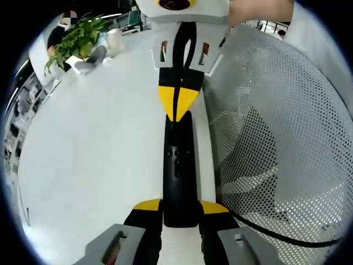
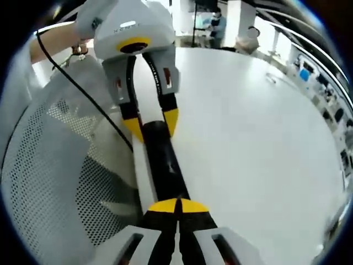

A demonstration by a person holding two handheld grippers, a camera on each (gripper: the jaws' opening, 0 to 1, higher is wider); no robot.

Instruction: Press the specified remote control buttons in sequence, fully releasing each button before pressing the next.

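Between left hand-held gripper (image 1: pixel 180 208) jaws: pinched remote (image 1: pixel 179 165); right hand-held gripper (image 2: pixel 177 205) closed above.

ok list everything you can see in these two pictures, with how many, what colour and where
Slim black remote control: one, black, lying at the white table's edge, its near end between the left gripper's jaws.
Round white table: one, white, under the remote.
White perforated mesh panel: one, white, beside the table edge.
Black cable: one, black, across the mesh.
Green potted plant: one, green, far side of table.
Left gripper: one, yellow-tipped, around the remote's end.
Right gripper: one, yellow-tipped, jaws closed, tips on the remote.
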